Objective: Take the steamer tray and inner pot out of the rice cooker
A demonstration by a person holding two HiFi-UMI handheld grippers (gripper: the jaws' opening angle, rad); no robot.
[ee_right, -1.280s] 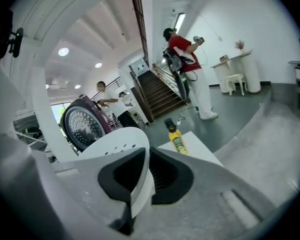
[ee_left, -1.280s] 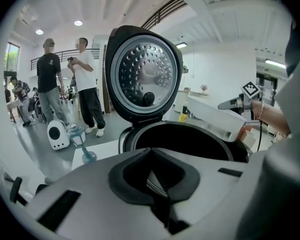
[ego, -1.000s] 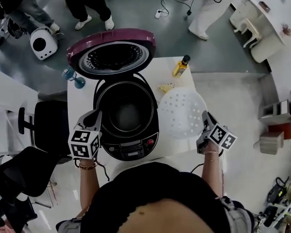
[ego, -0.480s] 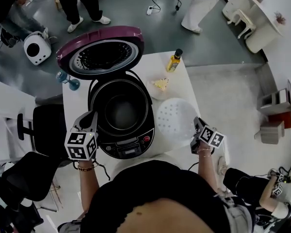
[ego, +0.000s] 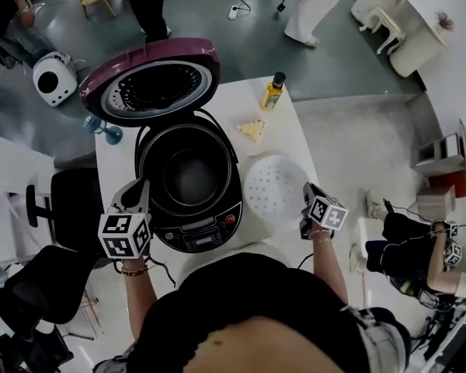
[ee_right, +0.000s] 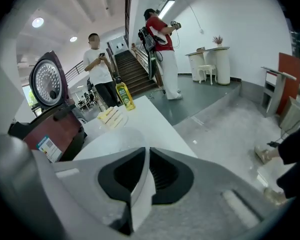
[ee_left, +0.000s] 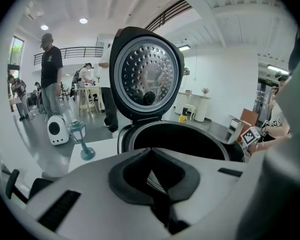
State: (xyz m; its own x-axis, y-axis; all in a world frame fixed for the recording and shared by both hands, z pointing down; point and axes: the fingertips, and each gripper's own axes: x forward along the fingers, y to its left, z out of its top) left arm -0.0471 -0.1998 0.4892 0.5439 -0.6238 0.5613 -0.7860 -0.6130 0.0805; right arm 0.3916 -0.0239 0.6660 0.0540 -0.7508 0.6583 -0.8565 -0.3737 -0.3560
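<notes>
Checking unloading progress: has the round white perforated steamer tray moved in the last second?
Yes. The round white perforated steamer tray has sunk toward the white table, looking smaller beside the black rice cooker than before.

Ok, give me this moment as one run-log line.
right gripper shut on steamer tray; tray right of rice cooker; left gripper shut at cooker's left; inner pot in cooker; lid open

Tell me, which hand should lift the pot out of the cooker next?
Probably the left. The left gripper sits at the rim of the inner pot, jaws together, while the right gripper is shut on the steamer tray, off beside the rice cooker.
</notes>
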